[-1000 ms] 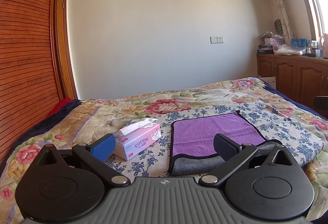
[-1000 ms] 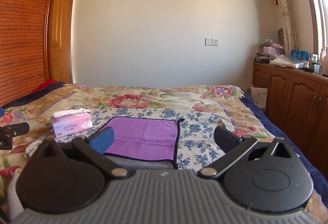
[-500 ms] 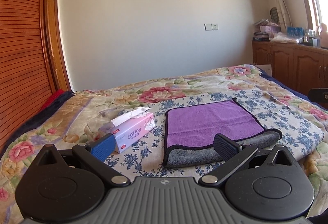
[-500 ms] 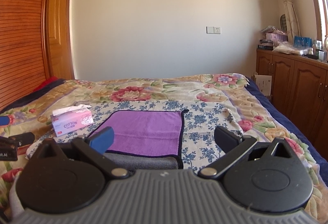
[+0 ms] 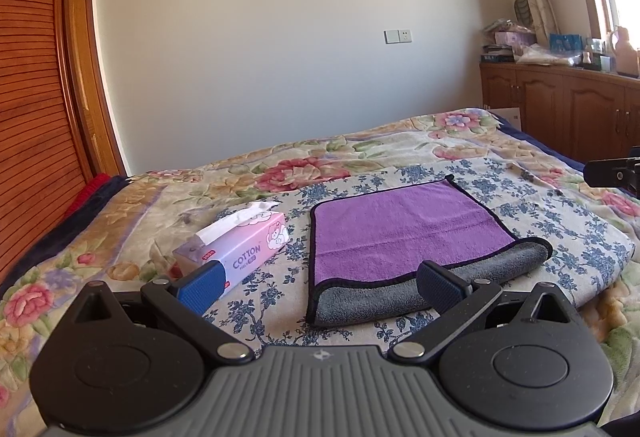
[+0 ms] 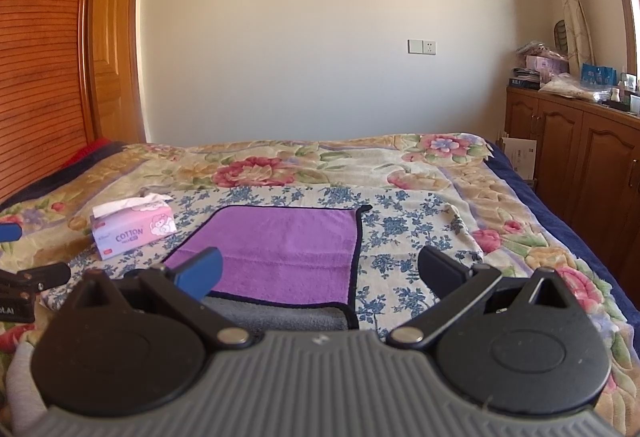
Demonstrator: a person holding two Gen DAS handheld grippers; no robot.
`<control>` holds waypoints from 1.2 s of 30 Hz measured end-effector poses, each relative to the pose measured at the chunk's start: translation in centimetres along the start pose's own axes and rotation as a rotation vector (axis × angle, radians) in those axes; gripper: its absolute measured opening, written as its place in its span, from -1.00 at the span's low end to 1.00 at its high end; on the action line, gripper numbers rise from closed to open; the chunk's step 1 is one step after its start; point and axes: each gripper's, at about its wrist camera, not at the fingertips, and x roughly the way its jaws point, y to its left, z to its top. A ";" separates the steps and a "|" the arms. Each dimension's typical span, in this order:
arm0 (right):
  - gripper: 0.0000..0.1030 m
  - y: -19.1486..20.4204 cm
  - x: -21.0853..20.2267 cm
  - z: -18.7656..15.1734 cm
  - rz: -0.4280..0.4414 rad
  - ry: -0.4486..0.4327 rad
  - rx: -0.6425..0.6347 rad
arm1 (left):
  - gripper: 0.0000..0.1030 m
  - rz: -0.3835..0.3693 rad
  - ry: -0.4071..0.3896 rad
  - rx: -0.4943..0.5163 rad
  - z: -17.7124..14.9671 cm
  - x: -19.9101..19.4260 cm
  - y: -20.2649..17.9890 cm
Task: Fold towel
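A purple towel (image 5: 404, 227) with a black hem and grey underside lies flat on the bed, its near edge folded over so a grey strip (image 5: 432, 287) shows. It also shows in the right wrist view (image 6: 280, 249). My left gripper (image 5: 320, 283) is open and empty, just short of the towel's near left corner. My right gripper (image 6: 320, 271) is open and empty, just short of the towel's near right corner. The tip of the right gripper shows at the left view's right edge (image 5: 612, 173).
A pink tissue box (image 5: 236, 251) lies left of the towel, also in the right wrist view (image 6: 132, 229). The floral bedspread (image 6: 440, 173) covers the bed. Wooden cabinets (image 6: 580, 157) stand right, a slatted wardrobe (image 5: 32, 117) left.
Both grippers have tilted down and moved a little forward, so the towel and tissue box sit lower and closer in view. Both stay open and empty.
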 end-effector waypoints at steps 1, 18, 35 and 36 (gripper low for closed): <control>1.00 0.0 0.1 0.0 0.000 0.003 -0.001 | 1.00 -0.002 0.002 0.002 0.0 0.2 0.0; 1.00 -0.4 3.2 0.2 0.025 0.079 -0.013 | 1.00 -0.028 0.032 -0.013 0.7 4.3 0.4; 1.00 -0.6 7.7 0.1 0.049 0.173 -0.051 | 0.94 -0.084 0.080 -0.037 0.5 9.2 1.5; 1.00 -0.6 7.9 0.0 0.048 0.177 -0.051 | 0.90 -0.089 0.086 -0.035 0.4 9.5 1.5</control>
